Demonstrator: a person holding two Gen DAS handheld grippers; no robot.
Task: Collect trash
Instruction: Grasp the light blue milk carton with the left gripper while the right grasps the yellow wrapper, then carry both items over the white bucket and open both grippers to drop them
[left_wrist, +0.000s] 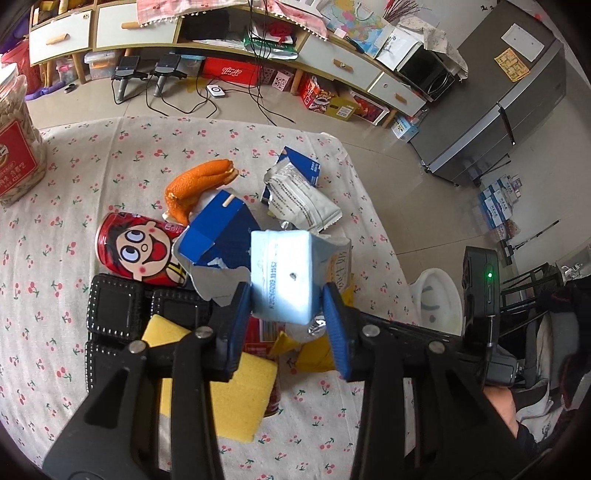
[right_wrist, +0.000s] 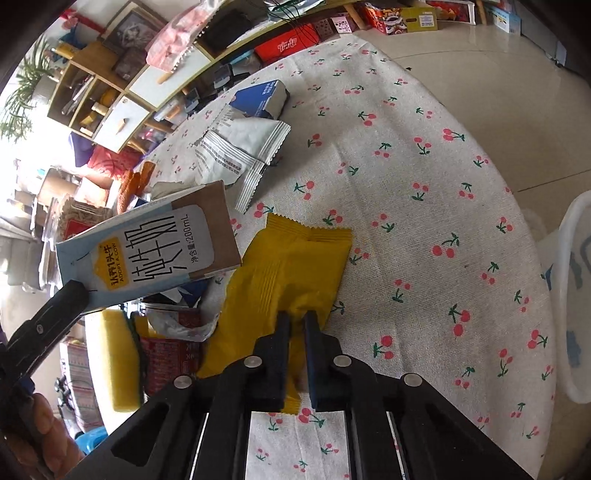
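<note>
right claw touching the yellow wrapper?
Touching. The right wrist view shows the right claw shut on the yellow wrapper, its near edge pinched between both fingers.

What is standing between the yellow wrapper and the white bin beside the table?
Nothing visible. The right hand-held gripper is shut on the yellow wrapper, and only bare tablecloth lies toward the white bin.

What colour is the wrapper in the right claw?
Yellow; the wrapper shows best in the right wrist view.
</note>
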